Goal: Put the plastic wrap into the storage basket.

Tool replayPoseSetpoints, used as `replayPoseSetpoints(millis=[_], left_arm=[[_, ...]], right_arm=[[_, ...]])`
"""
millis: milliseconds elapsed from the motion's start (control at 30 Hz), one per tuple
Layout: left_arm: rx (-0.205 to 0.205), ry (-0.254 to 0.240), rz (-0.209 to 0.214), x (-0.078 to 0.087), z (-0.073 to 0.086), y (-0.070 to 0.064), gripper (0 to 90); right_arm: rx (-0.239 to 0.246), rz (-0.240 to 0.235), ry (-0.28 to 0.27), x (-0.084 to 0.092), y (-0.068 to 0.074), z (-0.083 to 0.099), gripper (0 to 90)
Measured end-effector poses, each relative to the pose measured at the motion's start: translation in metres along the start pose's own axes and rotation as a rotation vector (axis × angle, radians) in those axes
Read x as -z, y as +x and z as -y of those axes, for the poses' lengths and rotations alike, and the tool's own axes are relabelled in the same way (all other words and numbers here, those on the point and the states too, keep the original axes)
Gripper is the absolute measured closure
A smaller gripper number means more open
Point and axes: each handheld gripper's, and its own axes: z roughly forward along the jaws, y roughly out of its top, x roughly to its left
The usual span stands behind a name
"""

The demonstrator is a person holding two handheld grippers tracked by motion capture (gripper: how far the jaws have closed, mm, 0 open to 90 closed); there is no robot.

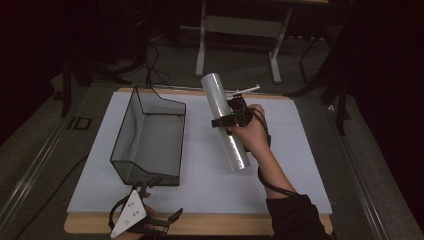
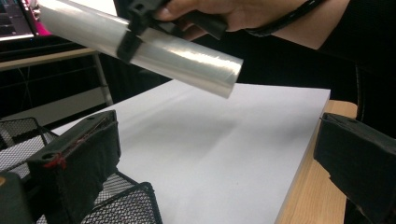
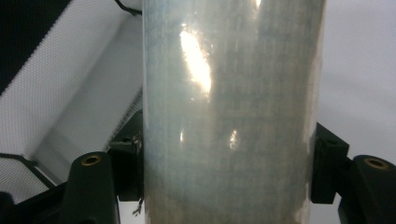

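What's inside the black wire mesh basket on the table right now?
Nothing shows inside the black wire mesh basket: through its open top you see the mesh floor with the white table sheet beneath. The near bottom corner lies behind its front wall, so cannot be checked.

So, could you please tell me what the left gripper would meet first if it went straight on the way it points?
Probably the black wire mesh basket just ahead of the left gripper; depth is uncertain.

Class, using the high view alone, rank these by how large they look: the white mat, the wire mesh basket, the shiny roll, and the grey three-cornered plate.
1. White mat
2. Wire mesh basket
3. Shiny roll; raised toward the camera, so it may look enlarged
4. Grey three-cornered plate
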Motion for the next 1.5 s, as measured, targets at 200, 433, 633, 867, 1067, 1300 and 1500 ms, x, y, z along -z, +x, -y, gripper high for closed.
replayPoseSetpoints(millis=[200,433,633,867,1067,1300,1500], left_arm=[[0.004,-0.003,0.001,0.000,0.000,0.001,1.2],[0.004,-0.010,0.002,0.003,-0.001,0.001,1.2],[-0.002,-0.017,0.001,0.005,-0.002,0.000,1.2],[0.002,-0.025,-0.003,0.007,-0.002,0.001,1.2],[0.007,-0.035,-0.014,0.009,-0.003,0.002,1.2],[0.008,-0.033,-0.017,0.009,-0.003,0.003,1.2],[0.004,-0.033,-0.017,0.009,-0.003,0.002,1.2]], right_arm=[[-0.061,-0.078,-0.072,-0.004,0.023,-0.013,32.3],[-0.124,-0.105,-0.127,-0.015,0.048,-0.029,32.3],[-0.179,-0.194,-0.203,-0.030,0.062,-0.035,32.3],[-0.258,-0.278,-0.291,-0.054,0.078,-0.036,32.3],[-0.325,-0.278,-0.248,-0.082,0.085,-0.031,32.3],[-0.384,-0.253,-0.181,-0.114,0.087,-0.020,32.3],[-0.401,-0.234,-0.116,-0.133,0.091,-0.014,32.3]])
